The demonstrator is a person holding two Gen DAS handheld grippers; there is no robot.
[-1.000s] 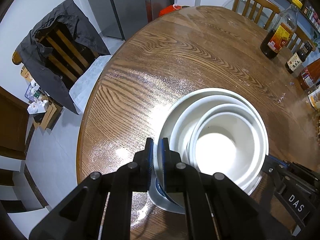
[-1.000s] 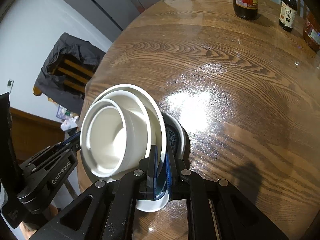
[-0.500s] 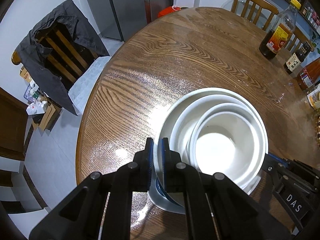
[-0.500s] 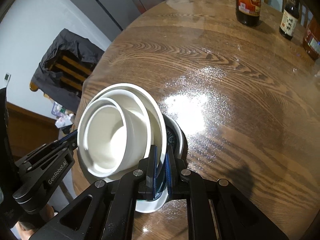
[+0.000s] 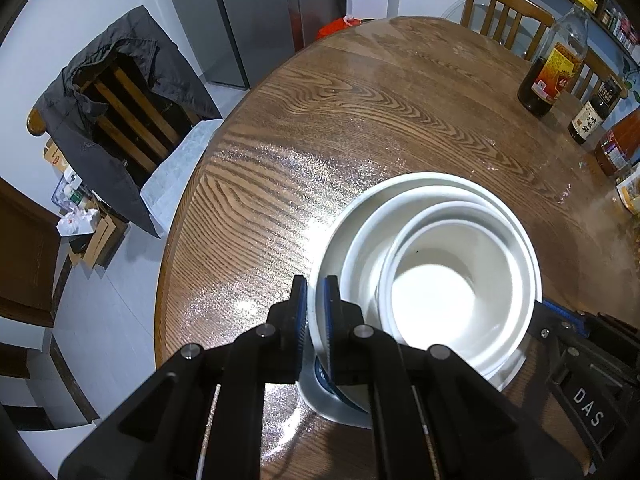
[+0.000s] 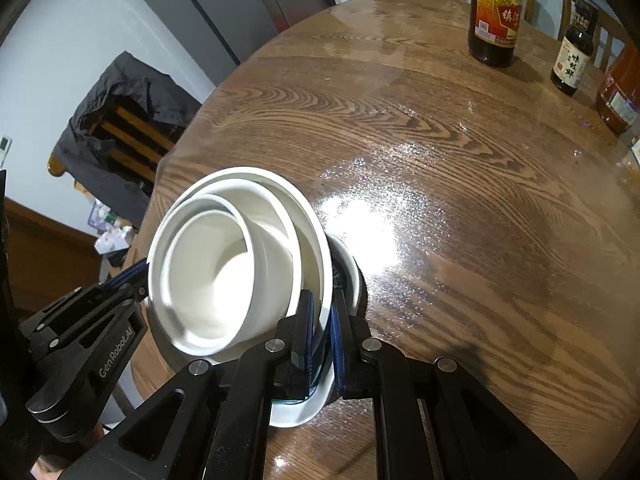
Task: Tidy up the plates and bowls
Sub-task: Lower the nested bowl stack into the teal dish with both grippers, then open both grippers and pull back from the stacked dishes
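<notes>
A round wooden table [image 5: 360,128] with strong grain and a glossy, glaring surface fills the room's centre, and everything here is placed relative to it. Near the table's edge sits a stack of white bowls [image 5: 436,280], three nested one inside another, the smallest innermost, resting over a white plate [image 5: 332,404] that shows a dark blue pattern where it peeks out beneath them. The left gripper [image 5: 316,312] comes in over the table's rim and its two blue-padded fingers are pinched on the rim of the outermost bowl, one finger outside the wall and one inside. The right gripper [image 6: 320,332] grips the opposite side of the same rim in the same way, one pad on either side of the thin white wall. From the right wrist view the stack looks tipped toward the left gripper, though whether it is lifted clear of the plate cannot be told. On the far side of the table stand a large dark sauce bottle [image 6: 496,12] with a yellow and red label, a smaller dark bottle [image 6: 572,48] just beside it, and a reddish-orange bottle [image 6: 620,92] at the edge. Off the table's side, a wooden chair [image 5: 120,100] is draped with a dark jacket [image 5: 92,120], and a grey refrigerator [image 5: 248,12] stands beyond it.
</notes>
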